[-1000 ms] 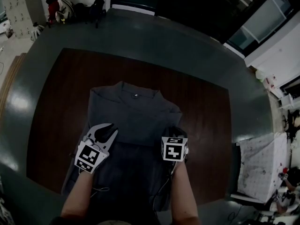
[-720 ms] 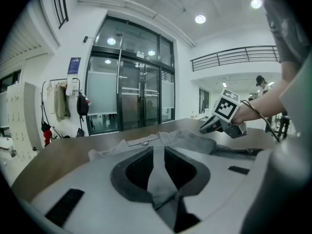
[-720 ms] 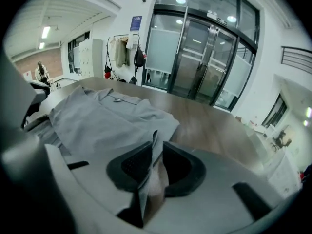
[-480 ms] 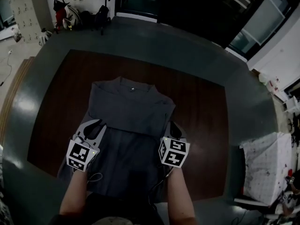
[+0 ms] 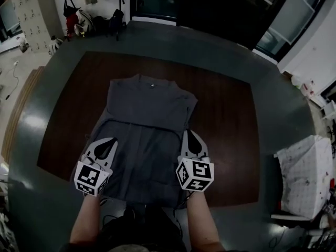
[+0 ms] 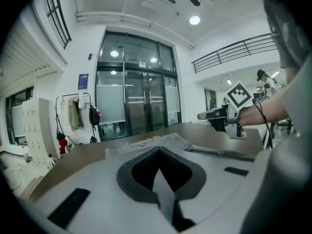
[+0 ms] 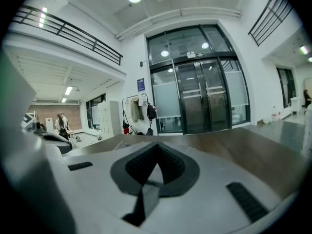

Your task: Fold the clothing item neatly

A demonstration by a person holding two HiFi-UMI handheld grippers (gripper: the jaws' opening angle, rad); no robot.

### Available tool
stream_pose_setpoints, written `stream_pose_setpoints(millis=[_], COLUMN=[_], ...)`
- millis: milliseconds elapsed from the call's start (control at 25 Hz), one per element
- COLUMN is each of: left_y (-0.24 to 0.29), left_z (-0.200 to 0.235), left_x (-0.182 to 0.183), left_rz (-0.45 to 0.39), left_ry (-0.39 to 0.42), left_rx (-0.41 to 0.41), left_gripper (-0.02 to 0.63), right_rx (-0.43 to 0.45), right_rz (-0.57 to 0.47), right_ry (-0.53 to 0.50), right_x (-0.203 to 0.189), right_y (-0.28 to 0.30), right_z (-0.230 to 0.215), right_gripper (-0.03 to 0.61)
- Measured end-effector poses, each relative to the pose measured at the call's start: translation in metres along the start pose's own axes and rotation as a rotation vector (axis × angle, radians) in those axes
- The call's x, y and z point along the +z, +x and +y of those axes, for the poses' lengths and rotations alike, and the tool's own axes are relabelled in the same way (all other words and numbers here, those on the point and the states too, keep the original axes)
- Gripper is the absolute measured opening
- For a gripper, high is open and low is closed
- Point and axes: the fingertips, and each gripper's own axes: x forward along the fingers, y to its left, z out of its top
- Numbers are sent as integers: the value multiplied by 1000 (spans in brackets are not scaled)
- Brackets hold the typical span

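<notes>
Left gripper view shows my left fingers (image 6: 140, 172) shut, having just closed, with a thin grey fold of the shirt (image 5: 149, 109) pinched between them. My right fingers (image 7: 170, 165) are shut the same way on a strip of the same cloth. In the head view I hold the shirt at its left and right edges, about halfway down. It lies spread on the brown bench (image 5: 226, 114), collar end away from me. Glass doors (image 7: 204, 101) stand beyond the bench.
</notes>
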Motion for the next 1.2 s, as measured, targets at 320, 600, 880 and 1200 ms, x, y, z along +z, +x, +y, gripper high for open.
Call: stream_pose_setpoints(millis=[320, 600, 880, 1200], left_y=[-114, -197, -255, -261], left_z=[-34, -45, -62, -88], left_x=[-46, -109, -164, -226], left_rz=[-18, 54, 123, 158], left_ry=[-44, -106, -171, -232], left_rx=[-98, -89, -62, -87], left_gripper=[8, 9, 9, 9], right_rx=[-82, -218, -190, -225], right_rz=[-6, 47, 150, 229], right_ry=[-32, -134, -134, -14], right_x=[-48, -104, -171, -243], right_y=[-132, -225, -284, -313], right_z=[50, 28, 22, 30], right_gripper=[-12, -12, -12, -11])
